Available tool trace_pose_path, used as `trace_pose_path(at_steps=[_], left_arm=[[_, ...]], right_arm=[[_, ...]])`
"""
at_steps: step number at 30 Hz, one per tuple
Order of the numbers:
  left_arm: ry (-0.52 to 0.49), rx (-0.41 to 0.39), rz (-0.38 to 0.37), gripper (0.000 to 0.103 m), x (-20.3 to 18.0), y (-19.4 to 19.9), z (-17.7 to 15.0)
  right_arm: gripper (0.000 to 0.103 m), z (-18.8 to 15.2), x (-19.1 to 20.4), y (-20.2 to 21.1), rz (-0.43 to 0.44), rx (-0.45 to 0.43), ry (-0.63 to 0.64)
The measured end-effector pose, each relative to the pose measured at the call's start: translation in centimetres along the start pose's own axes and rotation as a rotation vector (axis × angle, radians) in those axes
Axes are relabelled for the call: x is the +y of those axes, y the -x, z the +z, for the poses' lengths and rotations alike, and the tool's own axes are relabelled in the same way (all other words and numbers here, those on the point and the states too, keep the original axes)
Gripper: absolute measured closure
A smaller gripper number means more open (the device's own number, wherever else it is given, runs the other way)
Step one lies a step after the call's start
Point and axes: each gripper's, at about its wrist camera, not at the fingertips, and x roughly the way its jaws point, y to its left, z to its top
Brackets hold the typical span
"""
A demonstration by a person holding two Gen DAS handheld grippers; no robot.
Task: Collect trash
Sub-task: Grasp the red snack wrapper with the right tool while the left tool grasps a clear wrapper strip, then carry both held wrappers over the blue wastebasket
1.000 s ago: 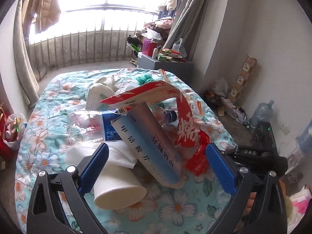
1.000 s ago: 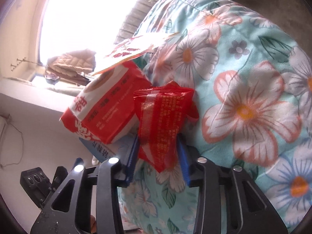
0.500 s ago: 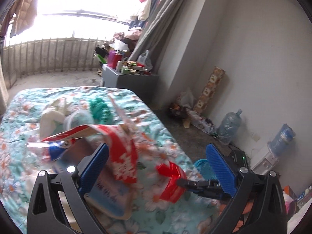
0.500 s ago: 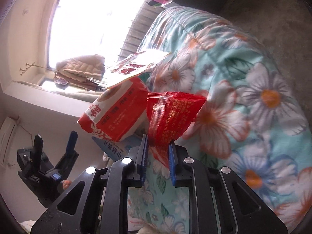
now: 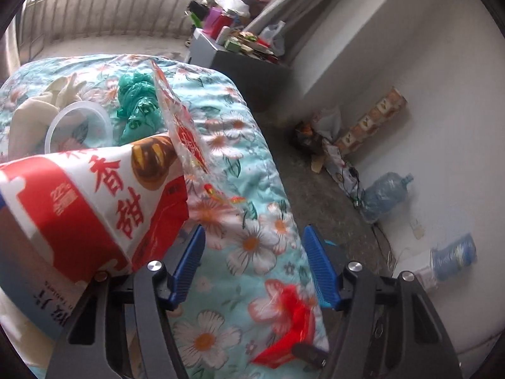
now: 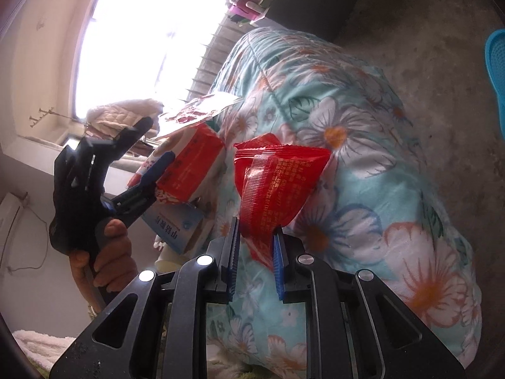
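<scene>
My right gripper [image 6: 254,249] is clamping its blue pads on the tail of a red snack wrapper [image 6: 277,183], which is sticking up from the jaws over the floral quilt [image 6: 378,189]. My left gripper [image 5: 254,268] is closing its jaws with only the quilt showing between them; a big red and white bag [image 5: 91,202] is lying just beside its left finger, partly over it. A clear cup [image 5: 75,126] and a green plastic bag [image 5: 139,104] are lying further up the bed
</scene>
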Motion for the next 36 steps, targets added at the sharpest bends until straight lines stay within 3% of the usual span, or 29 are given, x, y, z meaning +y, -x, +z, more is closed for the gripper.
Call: trace_pose_path(at_steps=[2,6,9,11,15,23,27,33,36], left_arm=[[0.04,-0.018,-0.001,0.04,-0.2,-0.5,0.2],[0.11,-0.091,0.088,0.047,-0.3,-1.1,0.6],[0.141,-0.145,0.149,0.065,-0.4,-1.5,0.6],[0.167,-0.148,0.149,0.088,0.1,-1.9,0.5],[0.209,-0.141,0.149,0.096,1.2,-1.9,-0.1],[0.049,-0.2,0.128,0.099,-0.3,1.3,-1.8],[-0.086,-0.228,0.12,0.099,-1.7,3.0,-2.8],[-0.225,-0.279,0.079,0.1,-2.9,6.2,-4.7],[-0.304,-0.28,0.024,0.1,-4.1,7.2,-4.9]], right_arm=[[0.085,0.0,0.1,0.1,-0.003,-0.001,0.011],[0.085,-0.1,-0.3,0.8,0.005,-0.006,0.014],[0.085,-0.2,-1.0,1.1,0.017,-0.013,0.012],[0.085,-0.2,-1.2,1.0,0.021,-0.017,0.013],[0.085,-0.2,-1.3,1.4,0.02,-0.021,0.02],[0.087,0.5,-1.3,2.6,-0.011,-0.066,0.048],[0.088,0.6,-0.8,3.3,-0.024,-0.087,0.072],[0.089,0.4,1.0,4.7,-0.081,-0.138,0.144],[0.09,0.5,1.7,5.7,-0.102,-0.171,0.164]])
